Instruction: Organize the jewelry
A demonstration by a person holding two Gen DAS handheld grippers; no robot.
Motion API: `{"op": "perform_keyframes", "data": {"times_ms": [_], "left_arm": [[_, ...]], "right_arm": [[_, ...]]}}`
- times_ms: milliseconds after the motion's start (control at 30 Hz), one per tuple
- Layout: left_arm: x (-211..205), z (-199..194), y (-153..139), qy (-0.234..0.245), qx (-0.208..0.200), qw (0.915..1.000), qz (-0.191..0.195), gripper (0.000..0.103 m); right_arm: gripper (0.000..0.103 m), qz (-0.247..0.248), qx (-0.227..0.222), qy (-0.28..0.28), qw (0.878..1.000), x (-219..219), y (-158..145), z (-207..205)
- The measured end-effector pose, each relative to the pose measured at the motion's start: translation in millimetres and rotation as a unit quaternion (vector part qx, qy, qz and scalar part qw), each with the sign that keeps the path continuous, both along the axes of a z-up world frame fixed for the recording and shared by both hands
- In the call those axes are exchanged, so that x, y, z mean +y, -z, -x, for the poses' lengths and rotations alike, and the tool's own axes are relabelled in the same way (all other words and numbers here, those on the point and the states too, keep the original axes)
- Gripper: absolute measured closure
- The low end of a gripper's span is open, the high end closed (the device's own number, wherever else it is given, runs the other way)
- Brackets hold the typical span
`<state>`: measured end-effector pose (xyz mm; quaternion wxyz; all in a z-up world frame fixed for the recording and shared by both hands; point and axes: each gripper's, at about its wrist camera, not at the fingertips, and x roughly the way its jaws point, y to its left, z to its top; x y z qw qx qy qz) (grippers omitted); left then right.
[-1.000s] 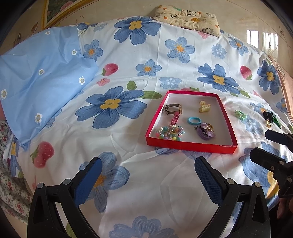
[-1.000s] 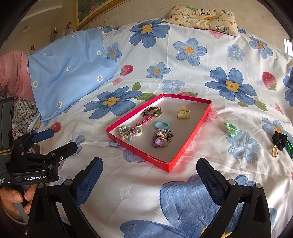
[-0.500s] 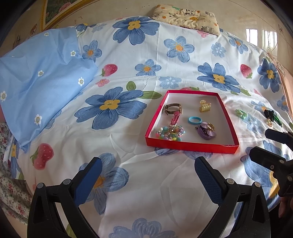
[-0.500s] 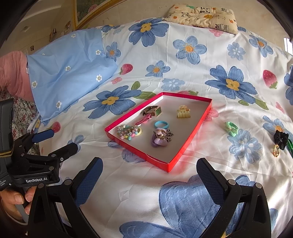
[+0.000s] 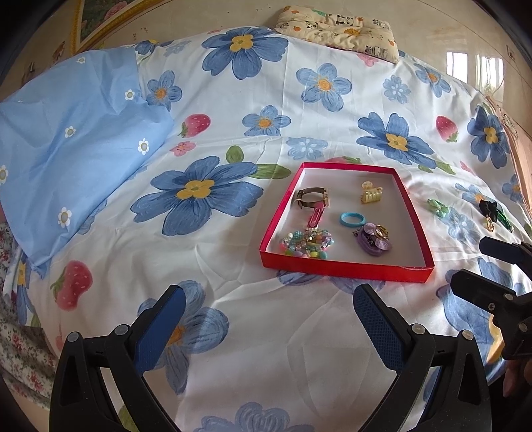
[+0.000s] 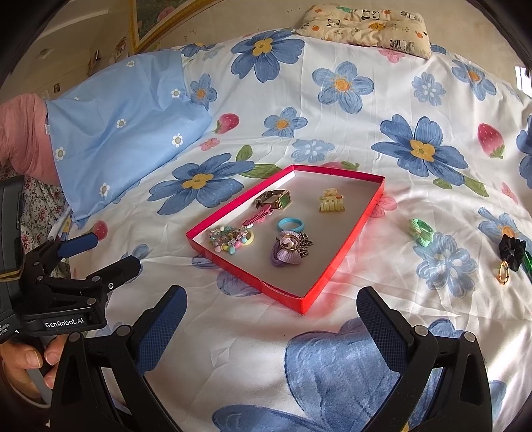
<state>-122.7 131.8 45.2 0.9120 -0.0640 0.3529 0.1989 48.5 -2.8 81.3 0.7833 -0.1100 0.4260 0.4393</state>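
A shallow red tray (image 5: 342, 268) (image 6: 335, 269) lies on the flowered bedsheet. It holds a watch (image 5: 312, 196), a gold claw clip (image 5: 370, 194), a blue ring (image 5: 351, 219), a pink clip, a beaded bracelet (image 5: 307, 244) and a purple keychain (image 5: 375, 240). A green hair tie (image 6: 420, 231), a black scrunchie (image 6: 512, 251) and a gold ring (image 6: 503, 272) lie on the sheet to the tray's right. My left gripper (image 5: 266, 327) is open and empty, in front of the tray. My right gripper (image 6: 271, 327) is open and empty, near the tray's front right corner.
A light blue pillow (image 5: 66, 143) lies at the left. A small patterned cushion (image 5: 339, 28) sits at the far edge of the bed. The right gripper's fingers (image 5: 478, 295) show in the left wrist view, right of the tray.
Both views have shifted only slightly; the tray sits a little nearer. Both grippers stay open and empty.
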Motion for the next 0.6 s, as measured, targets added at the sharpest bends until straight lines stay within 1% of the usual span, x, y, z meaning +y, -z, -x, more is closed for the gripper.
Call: {"op": "perform_keyframes", "data": {"times_ms": [600], "left_arm": [[-5.2, -10.2, 3.0, 0.003, 0.004, 1.0, 0.0, 0.001]], "right_arm": [[0.0, -0.002, 0.007, 0.003, 1.0, -2.9, 5.2, -9.9]]}}
